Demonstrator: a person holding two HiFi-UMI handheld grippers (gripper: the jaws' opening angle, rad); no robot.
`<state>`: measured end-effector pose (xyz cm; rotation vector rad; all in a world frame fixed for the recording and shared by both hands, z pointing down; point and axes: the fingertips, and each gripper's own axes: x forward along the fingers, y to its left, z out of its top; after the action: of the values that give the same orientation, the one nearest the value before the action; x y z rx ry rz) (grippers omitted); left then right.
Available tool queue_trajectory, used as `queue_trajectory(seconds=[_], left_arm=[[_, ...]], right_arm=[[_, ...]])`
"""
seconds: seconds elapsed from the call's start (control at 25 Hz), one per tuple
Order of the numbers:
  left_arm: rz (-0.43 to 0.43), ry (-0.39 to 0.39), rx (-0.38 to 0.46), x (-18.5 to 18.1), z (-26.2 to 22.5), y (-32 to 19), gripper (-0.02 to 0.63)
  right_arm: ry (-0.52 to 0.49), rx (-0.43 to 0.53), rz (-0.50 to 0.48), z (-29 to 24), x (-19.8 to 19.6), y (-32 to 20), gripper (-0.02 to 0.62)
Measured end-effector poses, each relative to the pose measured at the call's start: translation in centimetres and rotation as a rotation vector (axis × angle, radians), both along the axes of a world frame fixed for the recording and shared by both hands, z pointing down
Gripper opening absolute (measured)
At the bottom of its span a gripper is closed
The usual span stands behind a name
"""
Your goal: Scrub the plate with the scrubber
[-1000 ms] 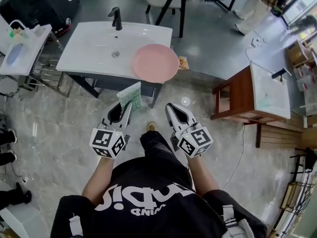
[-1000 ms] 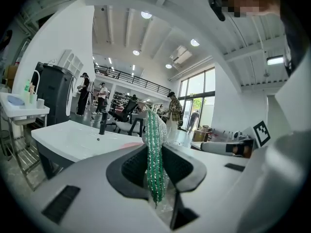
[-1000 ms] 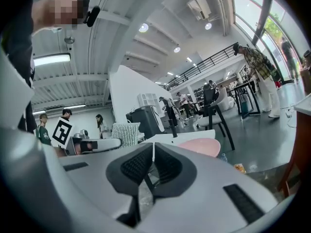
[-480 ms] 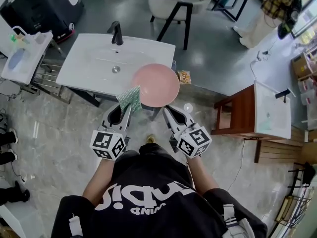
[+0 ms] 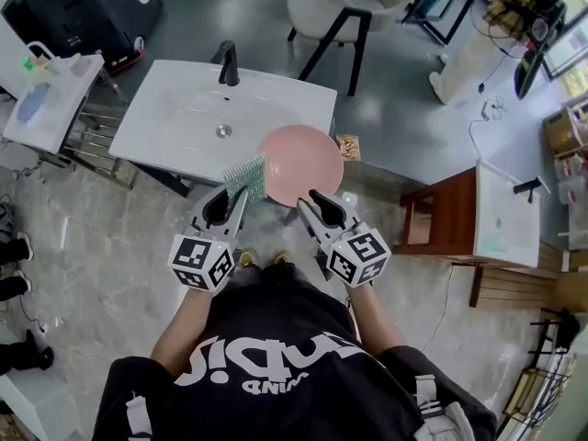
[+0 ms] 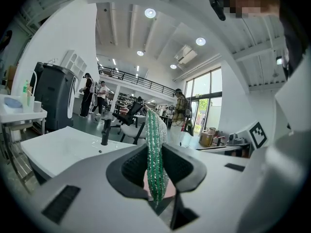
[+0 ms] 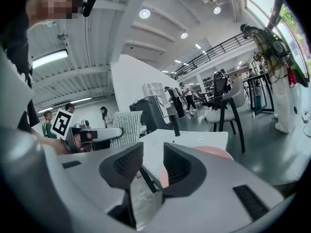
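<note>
— If judging the scrubber (image 5: 244, 176) from the head view, pointing which way?

— Forward and slightly right, toward the sink, with the long axis in line with the left gripper (image 5: 231, 198). Reaches with its far end to the left rim of the pink plate (image 5: 299, 164); touching or just short, cannot tell.

— Held how?

— Pinched at the near end between the left fingers (image 6: 181, 168), both closed tight on it. Stands on edge in the left gripper view, showing only a thin green-and-silver strip, and sticks up and out well past the fingertips.

— And where for the plate?

— Lies flat at the front right corner of the white sink surface (image 5: 184, 118), hanging partly over the front edge, straight ahead of both grippers.

— Anything on the right gripper (image 5: 310, 200)?

— Opening at the fingers, with nothing between them. Hovers just short of the plate's near rim. Catches the plate (image 7: 211, 151) as a pink patch past its right-hand finger in the right gripper view.
</note>
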<state>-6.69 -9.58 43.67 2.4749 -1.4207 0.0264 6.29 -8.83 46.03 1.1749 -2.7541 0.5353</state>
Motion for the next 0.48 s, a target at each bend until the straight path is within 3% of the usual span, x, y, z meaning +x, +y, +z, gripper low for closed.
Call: queue_trajectory(seconds=[0.2, 0.48], left_arm=[[0.011, 0.005, -0.014, -0.8, 0.4, -0.9, 0.097], [0.039, 0.008, -0.026, -1.0, 0.8, -1.7, 0.097]], right_arm=[[0.142, -0.017, -0.025, 2.4, -1.5, -0.6, 0.267], [0.364, -0.07, -0.124, 7.4, -3.4, -0.9, 0.278]])
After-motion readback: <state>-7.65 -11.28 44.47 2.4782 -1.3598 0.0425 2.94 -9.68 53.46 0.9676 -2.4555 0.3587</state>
